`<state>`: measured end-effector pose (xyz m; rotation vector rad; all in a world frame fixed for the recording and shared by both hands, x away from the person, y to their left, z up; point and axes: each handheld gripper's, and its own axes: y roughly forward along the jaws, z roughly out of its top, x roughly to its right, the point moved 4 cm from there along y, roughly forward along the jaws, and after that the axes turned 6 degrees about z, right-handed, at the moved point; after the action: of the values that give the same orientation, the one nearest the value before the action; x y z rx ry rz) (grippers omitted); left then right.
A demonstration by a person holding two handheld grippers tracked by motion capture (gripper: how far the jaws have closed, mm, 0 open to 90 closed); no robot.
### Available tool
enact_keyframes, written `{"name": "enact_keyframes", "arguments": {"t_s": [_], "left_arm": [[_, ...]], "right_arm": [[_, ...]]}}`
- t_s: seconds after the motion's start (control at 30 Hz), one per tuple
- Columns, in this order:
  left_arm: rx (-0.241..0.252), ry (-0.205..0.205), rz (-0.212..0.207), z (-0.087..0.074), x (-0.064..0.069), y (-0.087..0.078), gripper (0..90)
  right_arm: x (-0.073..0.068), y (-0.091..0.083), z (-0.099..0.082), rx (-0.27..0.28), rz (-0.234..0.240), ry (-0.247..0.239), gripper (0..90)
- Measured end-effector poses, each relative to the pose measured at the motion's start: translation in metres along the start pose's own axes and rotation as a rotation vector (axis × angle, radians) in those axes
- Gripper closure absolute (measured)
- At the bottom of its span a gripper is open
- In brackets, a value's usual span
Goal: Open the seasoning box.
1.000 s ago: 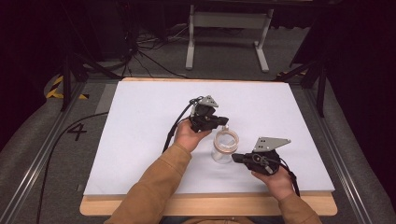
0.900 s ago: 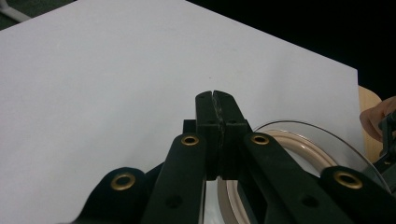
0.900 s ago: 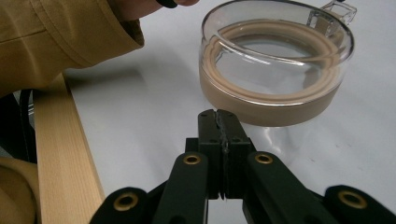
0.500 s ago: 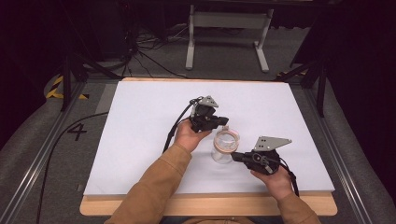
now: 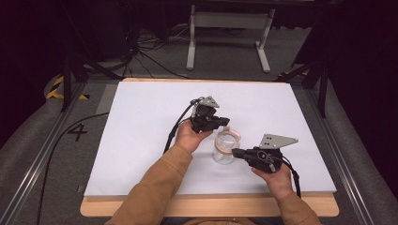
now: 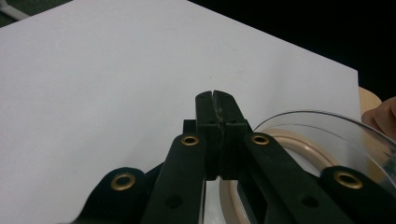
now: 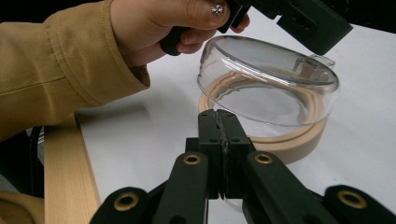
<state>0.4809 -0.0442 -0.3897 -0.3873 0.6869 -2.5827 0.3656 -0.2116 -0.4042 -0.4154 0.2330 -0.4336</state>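
Observation:
A clear round container (image 5: 224,150) with a tan ring (image 5: 228,138) stands near the middle of the white board (image 5: 141,131). My left gripper (image 5: 225,121) hovers just behind and above it, jaws shut with nothing between them. In the left gripper view the shut left gripper (image 6: 215,97) points past the clear container (image 6: 327,133) and tan ring (image 6: 299,142), which lie to its right. My right gripper (image 5: 236,152) is at the container's near right side, also shut and holding nothing. In the right gripper view the shut right gripper (image 7: 218,116) stops just short of the clear container (image 7: 266,79) and tan ring (image 7: 299,140).
The board lies on a wooden table whose edge (image 5: 211,206) runs along the front. A black cable (image 5: 171,136) trails from the left gripper across the board. A metal stand (image 5: 230,21) and more cables sit on the floor beyond the table.

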Motion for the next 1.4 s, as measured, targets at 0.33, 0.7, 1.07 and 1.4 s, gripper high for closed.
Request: {"name": "enact_keyframes", "arguments": {"t_s": [0.33,0.7,1.07,1.4], "left_arm": [[-0.002,-0.010,0.018,0.001,0.000,-0.002,89.4],[0.024,0.001,0.051,0.002,-0.002,-0.030,89.1],[0.044,-0.072,0.143,-0.022,-0.015,-0.082,88.2],[0.032,-0.124,0.183,-0.042,-0.027,-0.113,87.3]], "right_arm": [[0.002,0.001,-0.001,0.002,-0.004,0.008,89.4],[0.005,0.001,0.004,0.007,-0.004,-0.018,89.4],[0.014,0.000,0.020,0.032,0.024,-0.068,89.4],[0.023,0.001,0.031,0.052,0.039,-0.083,89.4]]}}
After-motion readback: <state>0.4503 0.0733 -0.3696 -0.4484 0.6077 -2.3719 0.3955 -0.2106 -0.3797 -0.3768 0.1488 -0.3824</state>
